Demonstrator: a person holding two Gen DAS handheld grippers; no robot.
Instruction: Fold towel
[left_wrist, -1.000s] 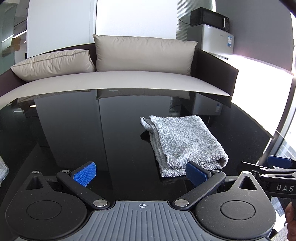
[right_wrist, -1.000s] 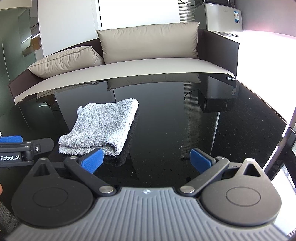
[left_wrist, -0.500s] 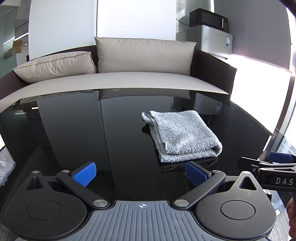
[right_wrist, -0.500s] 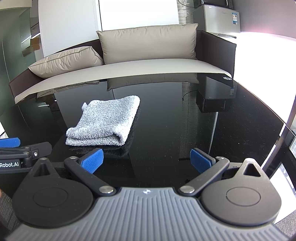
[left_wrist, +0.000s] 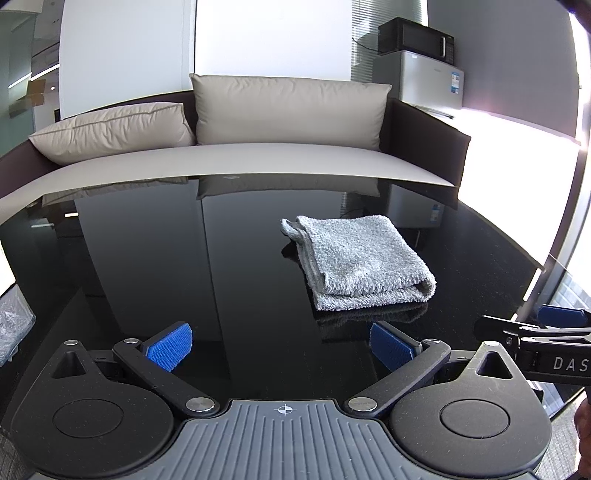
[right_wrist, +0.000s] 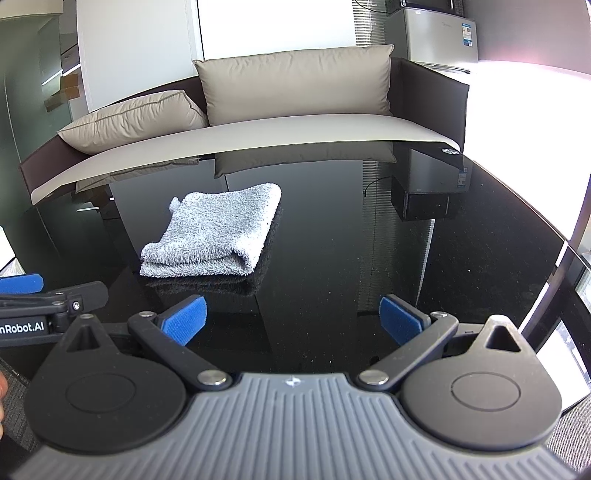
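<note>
A grey towel lies folded into a small thick rectangle on the glossy black table. It also shows in the right wrist view. My left gripper is open and empty, held near the table's front edge, short of the towel and to its left. My right gripper is open and empty, short of the towel and to its right. Neither gripper touches the towel. Each gripper shows at the side of the other's view.
A sofa with two beige cushions runs behind the table's far edge. A small fridge with a microwave on it stands at the back right. A plastic-wrapped item shows off the table's left edge.
Both grippers have drawn back from the towel toward the table's front edge and risen a little. The towel stays folded where it lay. Both stayed open.
</note>
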